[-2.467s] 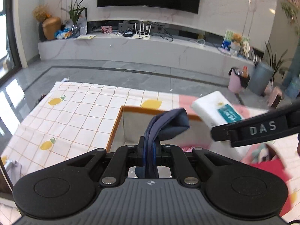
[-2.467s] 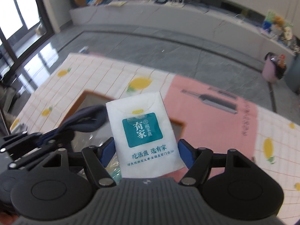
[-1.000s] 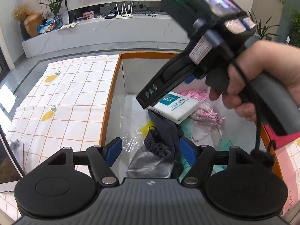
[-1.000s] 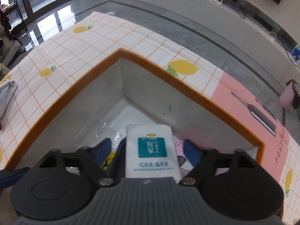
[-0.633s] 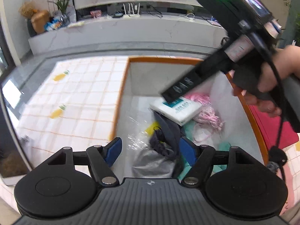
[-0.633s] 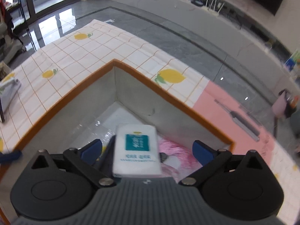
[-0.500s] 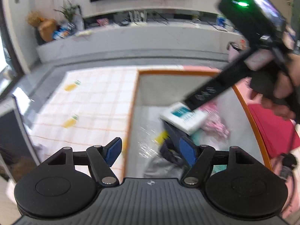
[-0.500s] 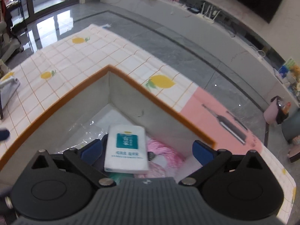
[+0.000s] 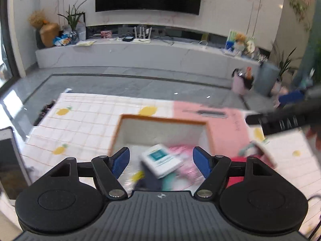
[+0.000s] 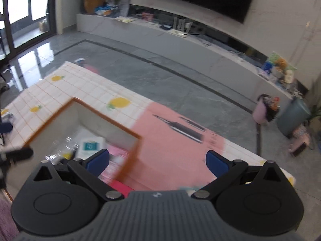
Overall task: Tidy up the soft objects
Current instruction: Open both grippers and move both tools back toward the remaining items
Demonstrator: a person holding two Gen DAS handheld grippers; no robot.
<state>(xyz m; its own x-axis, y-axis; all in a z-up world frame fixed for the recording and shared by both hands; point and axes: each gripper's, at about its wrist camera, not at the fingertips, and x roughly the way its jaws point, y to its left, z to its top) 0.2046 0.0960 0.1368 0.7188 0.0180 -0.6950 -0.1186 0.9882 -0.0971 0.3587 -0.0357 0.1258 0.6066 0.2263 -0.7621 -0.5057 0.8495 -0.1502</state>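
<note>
An orange-rimmed white storage box (image 9: 162,120) sits on the lemon-print tablecloth. Inside lie a white tissue pack with a teal label (image 9: 160,159), a dark blue cloth (image 9: 149,179) and a pink soft item (image 9: 185,160). My left gripper (image 9: 161,161) is open and empty above the box's near side. My right gripper (image 10: 157,160) is open and empty, over the box's right rim (image 10: 128,160) and the pink mat (image 10: 172,150). The tissue pack (image 10: 91,145) also shows in the right wrist view. The right gripper's body (image 9: 280,118) shows at the right of the left wrist view.
A red item (image 9: 236,172) and a pale soft item (image 9: 256,148) lie right of the box. A tablet-like screen (image 9: 10,160) stands at the table's left edge. A TV console and bins (image 10: 291,112) stand beyond the table.
Both grippers let go of their loads in the box: the left dropped the dark cloth, the right the tissue pack. Both have since lifted away, the right moving to the right.
</note>
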